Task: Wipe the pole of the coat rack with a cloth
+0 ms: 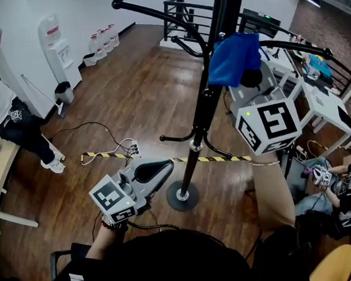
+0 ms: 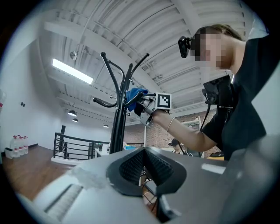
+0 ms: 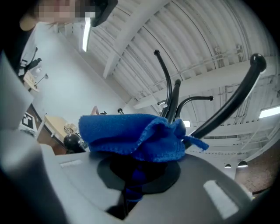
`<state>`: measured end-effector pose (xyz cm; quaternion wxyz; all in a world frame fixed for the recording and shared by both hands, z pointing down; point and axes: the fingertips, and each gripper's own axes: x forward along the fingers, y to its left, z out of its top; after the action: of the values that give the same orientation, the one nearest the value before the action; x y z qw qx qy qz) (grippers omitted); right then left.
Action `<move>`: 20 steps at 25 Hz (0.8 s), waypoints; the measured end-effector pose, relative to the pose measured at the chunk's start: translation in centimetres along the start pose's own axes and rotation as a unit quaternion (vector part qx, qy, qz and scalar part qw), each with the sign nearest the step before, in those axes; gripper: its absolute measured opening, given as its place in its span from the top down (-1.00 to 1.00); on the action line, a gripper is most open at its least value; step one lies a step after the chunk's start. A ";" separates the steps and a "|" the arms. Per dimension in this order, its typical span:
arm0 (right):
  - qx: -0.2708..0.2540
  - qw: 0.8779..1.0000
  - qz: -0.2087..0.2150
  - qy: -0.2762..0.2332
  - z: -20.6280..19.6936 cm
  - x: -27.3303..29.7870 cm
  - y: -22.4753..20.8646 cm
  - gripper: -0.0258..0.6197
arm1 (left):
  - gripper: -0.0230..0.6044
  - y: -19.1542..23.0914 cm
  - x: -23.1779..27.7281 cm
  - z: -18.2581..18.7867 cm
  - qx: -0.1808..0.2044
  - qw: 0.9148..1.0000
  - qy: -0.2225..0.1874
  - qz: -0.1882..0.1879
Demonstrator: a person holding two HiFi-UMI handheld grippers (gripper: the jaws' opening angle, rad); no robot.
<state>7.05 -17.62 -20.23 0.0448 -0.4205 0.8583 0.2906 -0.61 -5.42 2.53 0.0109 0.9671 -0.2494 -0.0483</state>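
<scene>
The black coat rack pole rises from its round base in the middle of the head view. My right gripper is shut on a blue cloth and holds it against the upper pole, just under the hooks. In the right gripper view the blue cloth drapes over the right gripper, with the pole right behind it. My left gripper hangs low, left of the pole and apart from it, shut on nothing. The left gripper looks up at the pole and the blue cloth.
Curved hook arms stick out from the pole at the top and lower down. Yellow-black tape and cables lie on the wood floor. White tables and a seated person are at the right. A railing stands behind.
</scene>
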 end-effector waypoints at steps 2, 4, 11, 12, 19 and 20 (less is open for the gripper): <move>0.001 1.000 0.012 -0.010 -0.7 -0.3 0.5 0.86 | 0.91 0.0 -0.2 -0.6 -0.004 1.000 0.007 0.006; 0.011 1.000 0.021 -0.019 -1.2 -0.7 0.8 0.86 | 0.91 -0.1 -0.6 -1.1 -0.010 1.000 0.010 0.010; 0.023 0.999 0.035 -0.027 -2.7 -1.8 1.4 0.86 | 0.91 0.1 -1.9 -0.3 -0.018 1.000 -0.010 0.021; 0.027 0.999 0.035 -0.028 -2.9 -2.0 1.5 0.86 | 0.91 0.1 -2.0 -0.5 -0.017 1.000 -0.006 0.024; 0.047 0.998 0.043 -0.016 -5.4 -3.2 2.3 0.86 | 0.91 -0.3 -2.4 -0.8 -0.025 0.999 -0.016 0.027; 0.049 0.998 0.045 -0.012 -5.9 -3.2 2.5 0.86 | 0.91 -0.4 -2.5 -0.8 -0.026 0.999 -0.019 0.027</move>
<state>8.22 -17.34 -13.18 0.0623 -0.3749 0.8893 0.2544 -2.51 -3.91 3.52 0.0323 0.9583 -0.2745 -0.0726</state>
